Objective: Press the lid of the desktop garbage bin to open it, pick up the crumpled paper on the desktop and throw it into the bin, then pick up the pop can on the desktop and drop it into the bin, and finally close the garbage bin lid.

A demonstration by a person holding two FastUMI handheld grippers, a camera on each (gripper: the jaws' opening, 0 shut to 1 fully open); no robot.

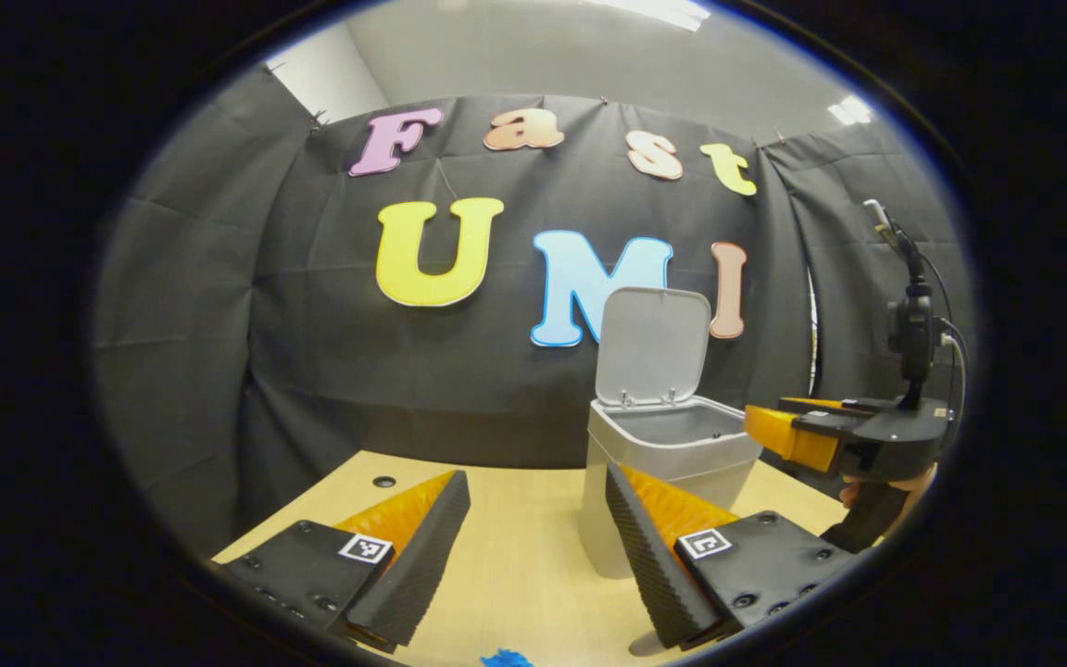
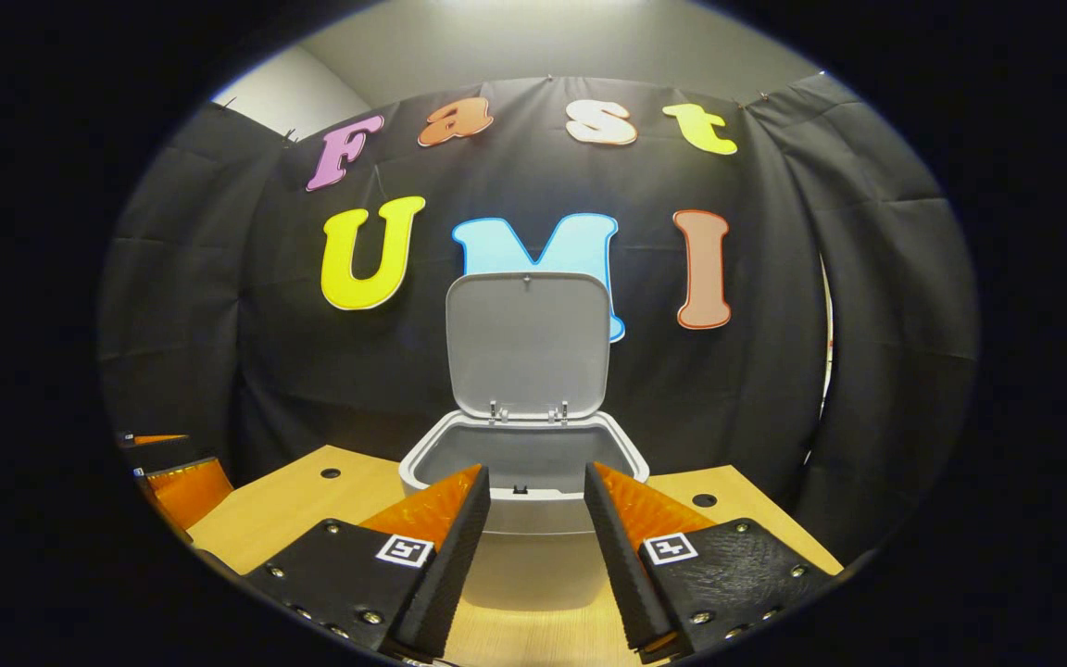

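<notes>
Two hand-held grippers hang near the bin (image 2: 524, 547), both with jaws spread wide and nothing between them. The lid (image 2: 527, 343) stands upright at the back, so the opening step looks done. What can be seen of the inside is bare, though not down to the floor, so whether paper or can has gone in cannot be told.

In the right gripper view, the right hand-held gripper (image 2: 533, 537) sits just in front of the bin's front rim, centred on it. In the left gripper view, the left hand-held gripper (image 1: 533, 547) hovers above the tabletop (image 1: 515, 565) with the bin (image 1: 668, 463) just past its right finger, and the right one reaches over the bin's far edge. A small blue scrap (image 1: 506, 660) shows at the bottom edge; what it is cannot be told.

If the drops are finished, closing is next. That calls for reaching behind the lid's top edge with one finger, tipping it forward gently and pressing straight down until it latches. The light bin could slide, so push downward, not sideways.
</notes>
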